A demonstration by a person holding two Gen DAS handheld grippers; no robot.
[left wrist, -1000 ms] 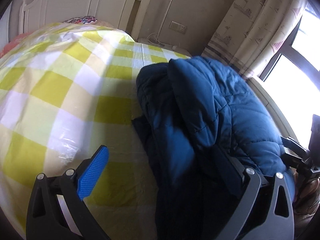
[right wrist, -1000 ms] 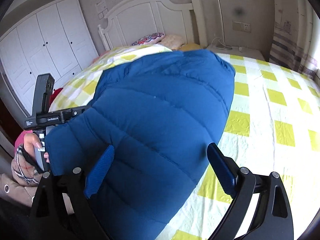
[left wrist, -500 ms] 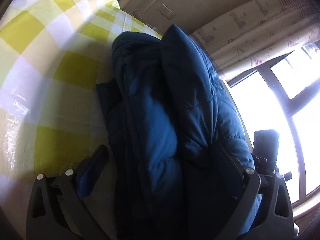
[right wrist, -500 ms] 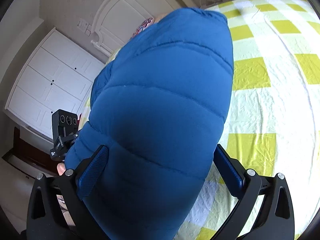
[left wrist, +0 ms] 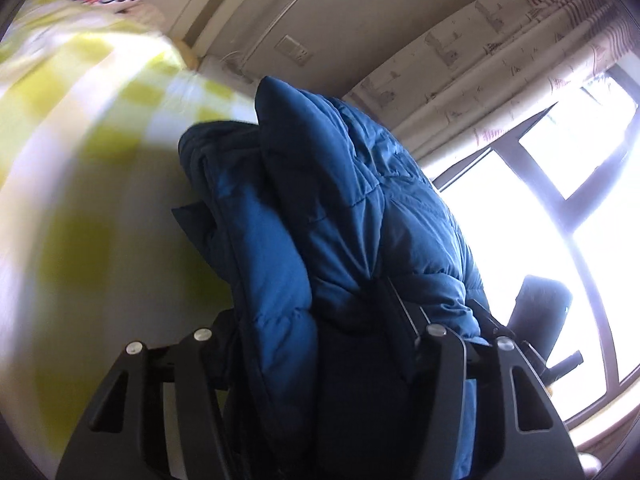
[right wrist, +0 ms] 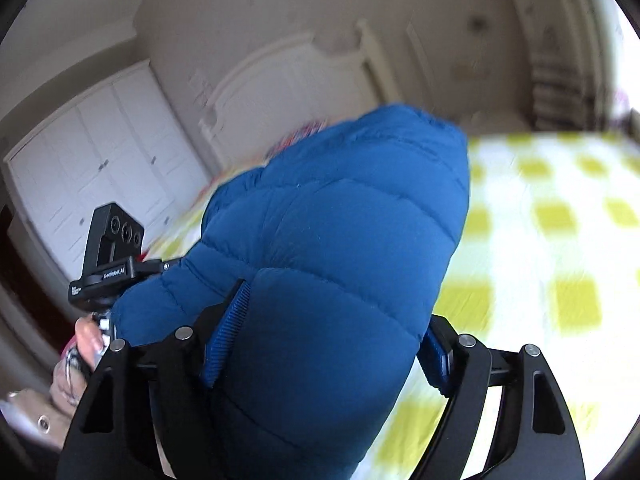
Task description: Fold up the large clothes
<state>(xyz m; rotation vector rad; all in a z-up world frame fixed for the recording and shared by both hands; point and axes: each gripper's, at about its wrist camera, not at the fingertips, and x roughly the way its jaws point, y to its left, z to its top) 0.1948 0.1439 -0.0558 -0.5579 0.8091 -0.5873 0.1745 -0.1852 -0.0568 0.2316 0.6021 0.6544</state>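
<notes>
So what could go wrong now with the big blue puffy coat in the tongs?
1. The blue coat is thick and slippery-looking. Both tongs are closing on a fat bundle of it, so the right tongs might catch only the outer layer and let it slide out.
2. In the left tongs several loose layers are bunched, so the fold could come undone.
3. The coat hangs near the edge of the checked bed and could drop off.

bedspread (left wrist: 72, 128) blurred, jacket (left wrist: 320, 240) hem cut off
</notes>
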